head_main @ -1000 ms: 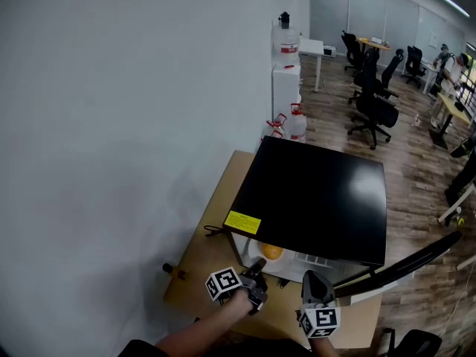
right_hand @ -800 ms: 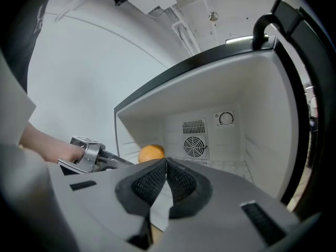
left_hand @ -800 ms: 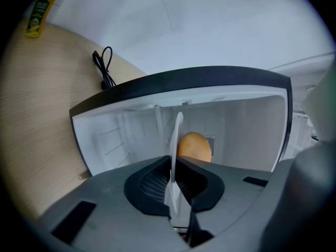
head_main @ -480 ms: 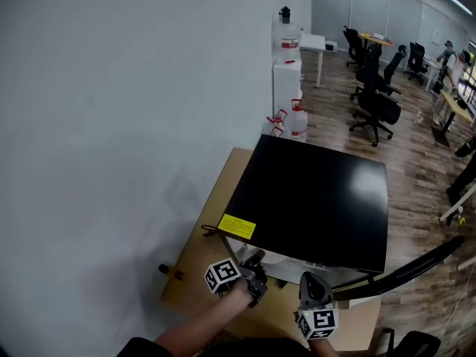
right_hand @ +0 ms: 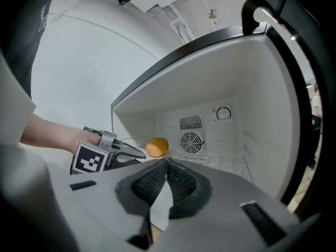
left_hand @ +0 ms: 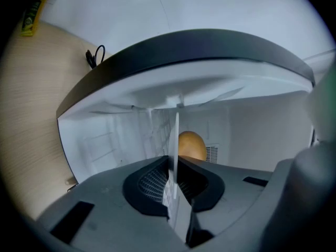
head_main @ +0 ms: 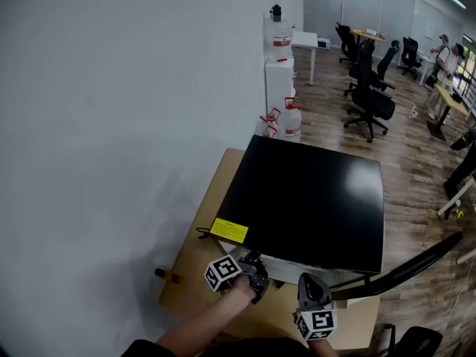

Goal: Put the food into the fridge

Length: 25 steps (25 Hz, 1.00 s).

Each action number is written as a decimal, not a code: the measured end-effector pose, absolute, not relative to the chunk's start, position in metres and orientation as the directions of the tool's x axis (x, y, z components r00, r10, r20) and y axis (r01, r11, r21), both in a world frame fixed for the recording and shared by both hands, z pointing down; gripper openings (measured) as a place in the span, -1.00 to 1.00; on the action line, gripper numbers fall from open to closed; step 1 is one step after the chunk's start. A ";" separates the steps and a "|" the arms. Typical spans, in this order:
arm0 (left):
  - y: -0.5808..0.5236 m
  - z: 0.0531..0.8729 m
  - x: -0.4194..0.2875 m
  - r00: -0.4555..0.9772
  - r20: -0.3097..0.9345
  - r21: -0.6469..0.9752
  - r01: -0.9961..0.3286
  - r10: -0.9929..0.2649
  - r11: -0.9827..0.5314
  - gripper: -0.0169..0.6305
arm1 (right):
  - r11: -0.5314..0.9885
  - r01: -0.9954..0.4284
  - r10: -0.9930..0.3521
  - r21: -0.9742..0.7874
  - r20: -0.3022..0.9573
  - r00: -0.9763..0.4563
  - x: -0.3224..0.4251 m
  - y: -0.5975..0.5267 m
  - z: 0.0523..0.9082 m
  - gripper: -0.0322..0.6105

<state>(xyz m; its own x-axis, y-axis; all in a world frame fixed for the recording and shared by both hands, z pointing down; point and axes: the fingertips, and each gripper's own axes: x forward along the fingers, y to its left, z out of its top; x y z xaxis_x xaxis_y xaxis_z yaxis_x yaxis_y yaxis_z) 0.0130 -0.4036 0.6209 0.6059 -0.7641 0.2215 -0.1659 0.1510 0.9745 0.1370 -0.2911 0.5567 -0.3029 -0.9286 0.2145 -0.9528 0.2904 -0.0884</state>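
Left gripper (left_hand: 173, 160): jaws pressed together, nothing pinched between them; it points almost level into the mouth of the small black-topped, white-lined fridge (head_main: 312, 199), with its tips at the front edge of the fridge, below the yellow label (head_main: 228, 230) on the fridge's front left corner. Right gripper (right_hand: 166, 163): jaws likewise closed on nothing, held before the fridge opening to the right of the left one.

Round orange fruit (left_hand: 191, 146): it lies on the floor of the fridge, towards the back wall and left of the fan grille (right_hand: 190, 142); it is clear of both grippers.

Change noted: a second ago the head view showed the fruit at the fridge mouth, just ahead of the left gripper; now the fridge's black top covers it in that view, which has shifted; only the gripper views show it. The left jaws are closed now as then; no grip on the fruit is seen at either moment.

Black fridge door (head_main: 401, 270): it stands wide open at the fridge's right side; the fridge rests on a light wooden table (head_main: 195, 274).

Judgement: the food is already in the fridge; what remains, in all likelihood, is to clear the opening and shut the door; the open door is the outstanding item.
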 end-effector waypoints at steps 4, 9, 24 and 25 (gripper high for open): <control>-0.407 0.623 0.015 0.586 0.268 0.962 -0.200 -0.765 0.184 -0.86 | 0.293 -0.952 -0.926 -0.092 0.219 -0.306 0.135 -0.289 0.559 -0.71; -0.410 0.625 0.016 0.573 0.326 0.943 -0.251 -0.752 0.218 -0.86 | 0.299 -0.950 -0.926 -0.091 0.214 -0.312 0.132 -0.286 0.557 -0.71; -0.411 0.614 0.011 0.470 0.471 0.756 -0.651 -0.746 0.067 -0.60 | 0.308 -0.948 -0.924 -0.085 0.208 -0.319 0.130 -0.271 0.555 -0.71; -0.412 0.613 0.011 0.462 0.473 0.736 -0.676 -0.750 0.047 -0.54 | 0.305 -0.949 -0.926 -0.084 0.209 -0.316 0.131 -0.271 0.556 -0.71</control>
<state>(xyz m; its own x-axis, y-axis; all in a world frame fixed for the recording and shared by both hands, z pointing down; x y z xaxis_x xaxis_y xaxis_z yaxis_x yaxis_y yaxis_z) 0.0113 -0.4121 0.6125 0.4621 -0.7504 0.4726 -0.6756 0.0473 0.7358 0.1310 -0.2714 0.5556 -0.3156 -0.9256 0.2091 -0.9488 0.3046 -0.0837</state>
